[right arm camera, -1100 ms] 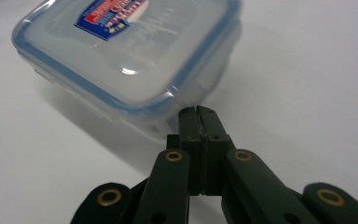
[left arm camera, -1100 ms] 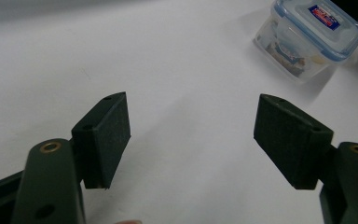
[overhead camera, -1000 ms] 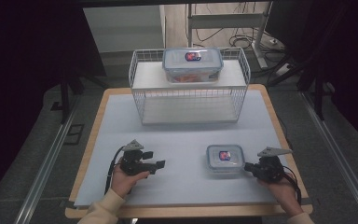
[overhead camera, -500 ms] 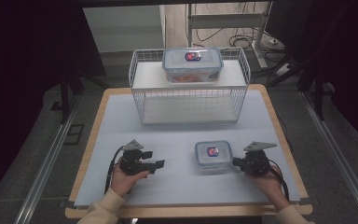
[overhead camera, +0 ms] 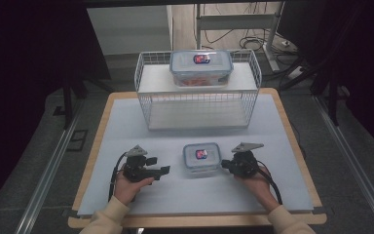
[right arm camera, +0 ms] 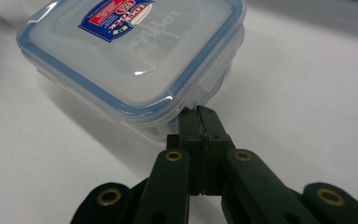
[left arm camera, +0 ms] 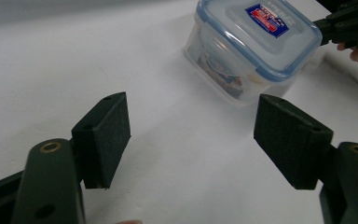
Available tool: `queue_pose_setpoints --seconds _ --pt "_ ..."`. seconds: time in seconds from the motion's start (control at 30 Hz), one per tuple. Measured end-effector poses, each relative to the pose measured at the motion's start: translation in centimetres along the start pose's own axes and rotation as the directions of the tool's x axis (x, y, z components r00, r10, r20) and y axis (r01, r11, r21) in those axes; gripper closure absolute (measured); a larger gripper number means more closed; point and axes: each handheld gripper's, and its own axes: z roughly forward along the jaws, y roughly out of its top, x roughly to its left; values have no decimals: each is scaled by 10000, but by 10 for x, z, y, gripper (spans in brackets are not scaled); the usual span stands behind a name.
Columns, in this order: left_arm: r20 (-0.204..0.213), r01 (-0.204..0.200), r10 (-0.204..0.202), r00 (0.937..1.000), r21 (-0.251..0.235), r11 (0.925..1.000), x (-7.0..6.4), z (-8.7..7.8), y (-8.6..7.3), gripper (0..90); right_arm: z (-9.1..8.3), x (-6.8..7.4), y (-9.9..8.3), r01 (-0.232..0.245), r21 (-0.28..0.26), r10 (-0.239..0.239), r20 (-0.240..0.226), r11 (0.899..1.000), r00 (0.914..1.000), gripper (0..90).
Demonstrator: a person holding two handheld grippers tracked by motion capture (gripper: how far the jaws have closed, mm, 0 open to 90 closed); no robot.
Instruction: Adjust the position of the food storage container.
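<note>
A pale blue mat (overhead camera: 126, 131) covers the wood-edged table in a dark room, with a white wire basket (overhead camera: 198, 92) at the far side. A small clear plastic box with a blue-rimmed snap lid (overhead camera: 201, 158) sits near the front between both grippers; its red-and-blue label is unreadable. The right gripper (right arm camera: 199, 114), jaws pressed together, touches its corner. The left gripper (left arm camera: 191, 140) gapes wide and empty.
</note>
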Motion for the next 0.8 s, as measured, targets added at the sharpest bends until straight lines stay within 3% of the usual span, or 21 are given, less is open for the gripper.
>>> queue_pose_setpoints --seconds 0.3,0.63,0.8 --pt "-68 54 -54 10000 -43 10000 2 -1 0 265 4 6 1 92 -120 -93 -59 9999 9999 894" --pt "-73 116 -117 9999 -134 9998 2 -3 0 264 -31 -14 -1 -538 -956 518 -233 9940 9984 893" --pt "-89 348 -352 9993 -378 9987 3 -7 4 258 -40 -22 -4 -758 -1118 727 -307 9908 9969 893"
